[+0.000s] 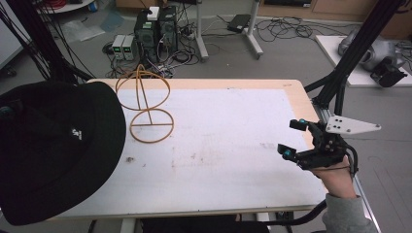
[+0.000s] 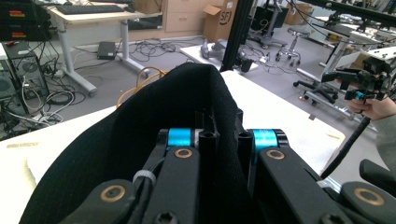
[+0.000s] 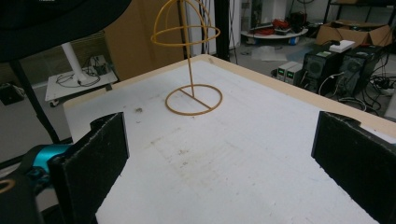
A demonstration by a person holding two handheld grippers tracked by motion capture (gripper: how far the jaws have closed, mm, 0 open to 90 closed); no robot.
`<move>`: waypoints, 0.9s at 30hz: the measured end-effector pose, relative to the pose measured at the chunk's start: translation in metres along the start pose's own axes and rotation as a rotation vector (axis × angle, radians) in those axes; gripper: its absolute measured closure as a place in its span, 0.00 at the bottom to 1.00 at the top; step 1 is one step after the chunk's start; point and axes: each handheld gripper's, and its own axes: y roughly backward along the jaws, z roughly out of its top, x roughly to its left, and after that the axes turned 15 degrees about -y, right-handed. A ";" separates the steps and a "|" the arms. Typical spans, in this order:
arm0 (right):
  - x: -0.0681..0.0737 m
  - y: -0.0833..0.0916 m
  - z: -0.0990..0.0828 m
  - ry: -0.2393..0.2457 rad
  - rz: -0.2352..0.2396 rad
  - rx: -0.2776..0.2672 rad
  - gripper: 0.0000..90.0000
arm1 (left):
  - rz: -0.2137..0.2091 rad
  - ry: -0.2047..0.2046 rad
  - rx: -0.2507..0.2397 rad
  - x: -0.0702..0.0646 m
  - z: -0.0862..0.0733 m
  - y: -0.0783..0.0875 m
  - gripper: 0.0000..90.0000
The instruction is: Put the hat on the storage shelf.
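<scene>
A black bucket hat (image 1: 53, 145) hangs over the table's left side and covers that corner. In the left gripper view my left gripper (image 2: 223, 140) is shut on a fold of the hat's (image 2: 187, 102) fabric, which rises between the jaws. A yellow wire hat stand (image 1: 145, 104) is upright on the white table top (image 1: 233, 141), just right of the hat; it has a ring base and a dome-shaped top. My right gripper (image 1: 291, 138) is held by a hand at the table's right edge, open, with nothing between its jaws. The right gripper view looks past that gripper (image 3: 219, 163) to the stand (image 3: 191, 65).
Behind the table, computer towers (image 1: 155, 29) and tangled cables lie on the floor. A black frame post (image 1: 350, 63) rises at the table's right rear corner. A wooden border (image 1: 301, 102) runs along the table's far and right edges.
</scene>
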 end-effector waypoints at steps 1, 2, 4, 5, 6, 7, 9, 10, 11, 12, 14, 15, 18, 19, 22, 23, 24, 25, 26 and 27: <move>0.000 0.000 0.000 -0.002 0.001 0.001 0.03 | -0.001 -0.007 0.002 0.000 0.000 -0.001 0.95; 0.001 0.001 0.000 -0.003 0.002 -0.001 0.03 | -0.003 -0.009 -0.002 0.000 0.001 -0.002 0.95; 0.002 0.001 0.000 0.002 0.015 -0.010 0.03 | -0.001 -0.016 -0.004 0.000 0.001 -0.005 0.95; 0.003 0.002 0.000 0.004 0.018 -0.012 0.03 | 0.000 -0.014 -0.008 0.001 0.002 -0.007 0.95; 0.005 0.002 0.001 0.012 0.015 -0.015 0.03 | 0.000 -0.017 -0.009 0.001 0.003 -0.008 0.95; 0.006 0.002 0.001 0.018 0.017 -0.016 0.03 | 0.000 -0.019 -0.010 0.002 0.004 -0.010 0.95; 0.007 0.002 0.001 0.025 0.021 -0.014 0.03 | 0.000 -0.022 -0.014 0.003 0.006 -0.014 0.95; 0.008 0.002 0.001 0.021 0.022 -0.010 0.03 | 0.000 -0.022 -0.016 0.003 0.007 -0.016 0.95; 0.008 0.003 0.001 0.025 0.022 -0.012 0.03 | 0.000 -0.023 -0.016 0.004 0.009 -0.018 0.95; 0.009 0.004 0.001 0.025 0.024 -0.011 0.03 | -0.002 -0.023 -0.016 0.005 0.010 -0.020 0.95; 0.010 0.005 0.001 0.024 0.022 -0.013 0.03 | -0.003 -0.024 -0.017 0.007 0.013 -0.024 0.95; 0.010 0.006 0.001 0.029 0.021 -0.016 0.03 | -0.006 -0.024 -0.017 0.007 0.015 -0.027 0.95; 0.012 0.008 0.001 0.030 0.022 -0.015 0.03 | -0.017 -0.029 -0.011 0.011 0.019 -0.035 0.95; 0.012 0.009 0.001 0.030 0.021 -0.013 0.03 | -0.018 -0.031 -0.012 0.012 0.020 -0.038 0.95; 0.013 0.012 0.001 0.031 0.018 -0.018 0.03 | -0.030 -0.031 -0.018 0.017 0.022 -0.047 0.95; 0.014 0.013 0.001 0.039 0.016 -0.021 0.03 | -0.030 -0.028 -0.018 0.018 0.023 -0.051 0.95; 0.015 0.014 0.001 0.034 0.015 -0.018 0.03 | -0.030 -0.027 -0.015 0.020 0.024 -0.054 0.95; 0.015 0.014 0.000 0.037 0.013 -0.020 0.03 | -0.031 -0.024 -0.014 0.022 0.025 -0.058 0.95; 0.016 0.015 0.000 0.035 0.012 -0.016 0.03 | -0.030 -0.026 -0.008 0.024 0.026 -0.061 0.95; 0.016 0.015 -0.001 0.033 0.010 -0.013 0.03 | -0.028 -0.025 -0.005 0.026 0.027 -0.065 0.95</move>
